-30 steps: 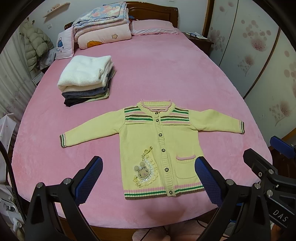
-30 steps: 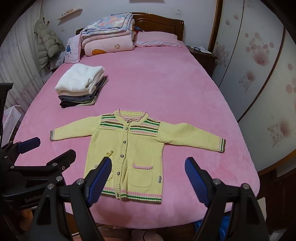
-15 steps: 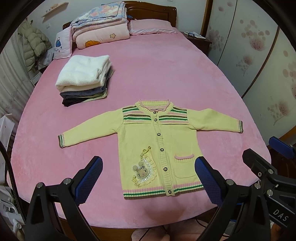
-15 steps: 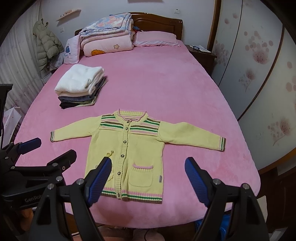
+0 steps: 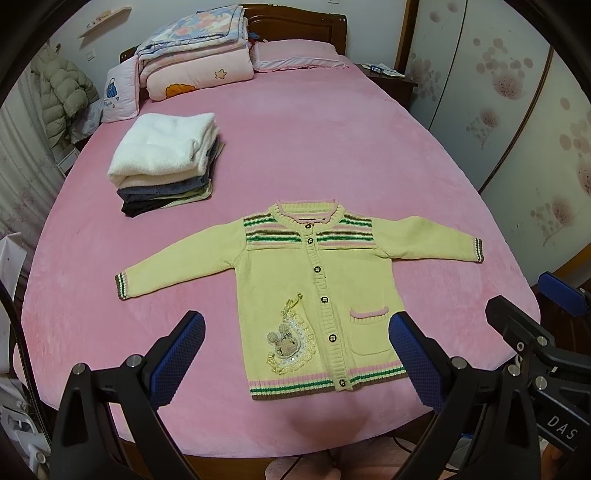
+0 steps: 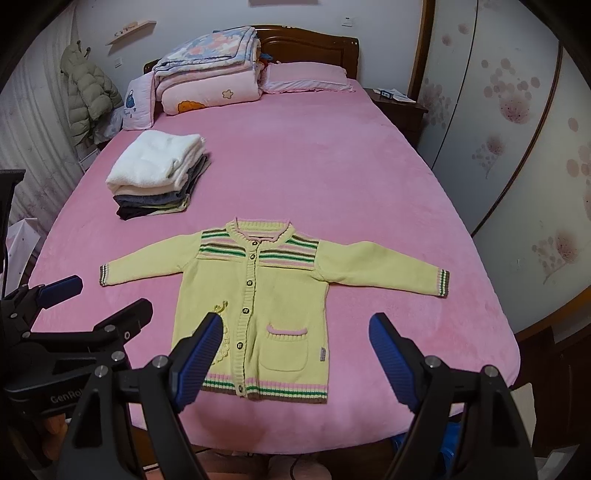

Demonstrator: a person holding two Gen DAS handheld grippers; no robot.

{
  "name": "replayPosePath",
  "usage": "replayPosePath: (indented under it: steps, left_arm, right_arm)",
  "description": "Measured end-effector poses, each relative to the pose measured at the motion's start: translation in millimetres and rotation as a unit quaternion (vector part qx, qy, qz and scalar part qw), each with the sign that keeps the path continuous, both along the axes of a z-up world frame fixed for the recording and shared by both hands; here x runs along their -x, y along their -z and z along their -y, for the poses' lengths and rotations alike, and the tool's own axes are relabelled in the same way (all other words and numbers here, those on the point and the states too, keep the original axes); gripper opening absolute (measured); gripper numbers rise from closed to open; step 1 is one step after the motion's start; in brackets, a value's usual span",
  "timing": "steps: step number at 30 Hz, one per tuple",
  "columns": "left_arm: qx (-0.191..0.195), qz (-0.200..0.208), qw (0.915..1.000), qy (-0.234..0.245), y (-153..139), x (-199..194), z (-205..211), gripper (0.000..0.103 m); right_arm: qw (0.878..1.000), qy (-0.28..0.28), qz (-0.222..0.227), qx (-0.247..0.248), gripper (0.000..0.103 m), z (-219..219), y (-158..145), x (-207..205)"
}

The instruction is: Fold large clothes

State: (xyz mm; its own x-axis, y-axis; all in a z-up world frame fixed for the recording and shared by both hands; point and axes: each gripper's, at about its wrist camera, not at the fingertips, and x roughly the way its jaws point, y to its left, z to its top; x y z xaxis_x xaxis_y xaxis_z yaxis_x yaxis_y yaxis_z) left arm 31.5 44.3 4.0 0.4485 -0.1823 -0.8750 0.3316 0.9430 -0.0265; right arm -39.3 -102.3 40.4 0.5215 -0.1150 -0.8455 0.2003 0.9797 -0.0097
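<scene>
I am holding my left gripper and right gripper spread wide and empty above the near edge of a pink bed. A yellow cardigan is lying flat there, sleeves outstretched. Beyond it, folded clothes are sitting stacked; quilts are resting by the wooden headboard.

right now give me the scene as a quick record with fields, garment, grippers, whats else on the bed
surface: pink bed
garment: yellow cardigan, laid flat, front up, buttoned, both sleeves spread out
garment details: striped yoke, rabbit patch, small pocket
fold state: not yet folded
left gripper: open, above the near edge of the bed, holding nothing
right gripper: open, holding nothing
folded stack: white item on top, beyond the cardigan's sleeve, apart from it
head of bed: folded quilts, pink pillow
</scene>
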Motion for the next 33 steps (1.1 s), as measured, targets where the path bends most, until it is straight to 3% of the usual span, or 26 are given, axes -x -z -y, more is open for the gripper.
replayPosePath:
  steps: [13,17,22,27,33]
  left_arm:
    - [0.003,0.021,0.9994,0.026,-5,-9,-15,0.099]
    - [0.021,0.036,0.9986,0.033,-13,-12,-20,0.099]
    - [0.098,0.058,0.9919,0.055,-31,-16,-25,0.099]
    - [0.107,0.089,0.9877,0.072,-50,-17,-10,0.099]
    - [0.097,0.099,0.9871,0.080,-58,-23,29,0.099]
  right_arm:
    - [0.999,0.041,0.010,0.006,0.081,-13,-9,2]
    - [0.998,0.064,0.016,0.002,0.081,-9,-13,5]
    - [0.995,0.097,0.038,0.006,0.081,9,-23,13]
    - [0.989,0.133,0.063,-0.006,0.081,44,-34,19]
    - [0.988,0.135,0.073,-0.010,0.081,90,-31,15]
